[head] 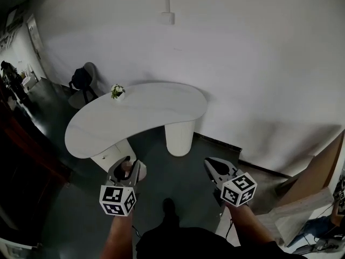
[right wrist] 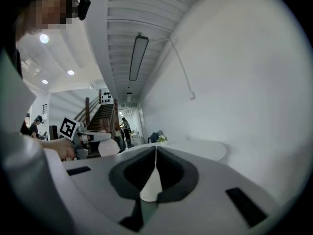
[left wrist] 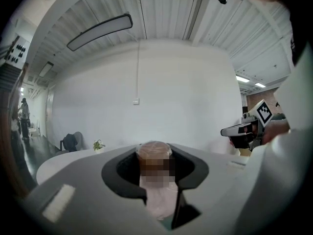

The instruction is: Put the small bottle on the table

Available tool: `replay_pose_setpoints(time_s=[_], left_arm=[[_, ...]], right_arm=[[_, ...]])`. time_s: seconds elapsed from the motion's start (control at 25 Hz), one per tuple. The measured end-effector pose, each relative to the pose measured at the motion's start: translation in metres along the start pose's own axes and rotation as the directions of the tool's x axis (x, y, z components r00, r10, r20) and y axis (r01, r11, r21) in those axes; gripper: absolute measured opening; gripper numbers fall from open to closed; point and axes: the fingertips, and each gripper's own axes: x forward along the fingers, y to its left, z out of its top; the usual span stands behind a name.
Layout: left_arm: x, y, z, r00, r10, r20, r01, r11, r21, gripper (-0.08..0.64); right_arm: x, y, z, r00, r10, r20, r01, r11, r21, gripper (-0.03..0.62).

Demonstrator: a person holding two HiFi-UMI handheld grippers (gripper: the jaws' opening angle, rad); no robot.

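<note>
Left gripper view: the fingers point(left wrist: 124, 173) stand fairly wide and are clamped on the bottle point(left wrist: 155, 180), one dark pad on each side of it. It stands upright between them, a pale pink body under a rounded brown cap with clear film over it; a mosaic patch covers its neck. The fingers are smooth grey plastic with a curved dark lining.

From the head view, the left gripper point(head: 125, 169) is held out at about waist height, close to level and tipped slightly down, pointing at the near edge of the bench point(head: 145, 112). So the bottle hangs in the air over the dark floor point(head: 178, 171), short of the bench and not touching it. A bare forearm point(head: 118, 236) runs back from the marker cube point(head: 117, 199).

The right gripper point(right wrist: 155, 168) has its fingers pressed together with nothing between them, only a thin seam showing. It is held level beside the left, well apart from it, angled towards the pedestal point(head: 179, 136).

The bench has a smooth white kidney-shaped top; the pedestal is a white ribbed cylinder. A small plant point(head: 117, 91) with white flowers sits near the far edge. Beyond it a chair point(head: 83, 82) stands with something dark on it, against a plain white wall point(head: 242, 63).
</note>
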Motion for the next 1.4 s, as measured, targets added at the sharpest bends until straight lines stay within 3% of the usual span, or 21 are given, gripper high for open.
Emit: replay_pose_setpoints(time_s=[0.28,0.84,1.4], left_arm=[[0.059,0.035,-0.005,1.000,-0.028,-0.008,0.028,1.000,-0.014,0.135],[0.170,0.123,0.007,0.998,-0.062,-0.010,0.062,0.998,-0.003,0.133],[0.242,0.146,0.018,0.997,-0.077,-0.016,0.077,0.997,-0.011,0.133]], right_arm=[[0.051,-0.031,-0.010,0.997,-0.032,-0.064,0.034,0.999,0.027,0.012],[0.174,-0.075,0.029,0.993,-0.049,-0.112,0.048,0.999,-0.008,0.012],[0.231,-0.130,0.046,0.996,-0.035,-0.079,0.036,0.999,0.017,0.012]])
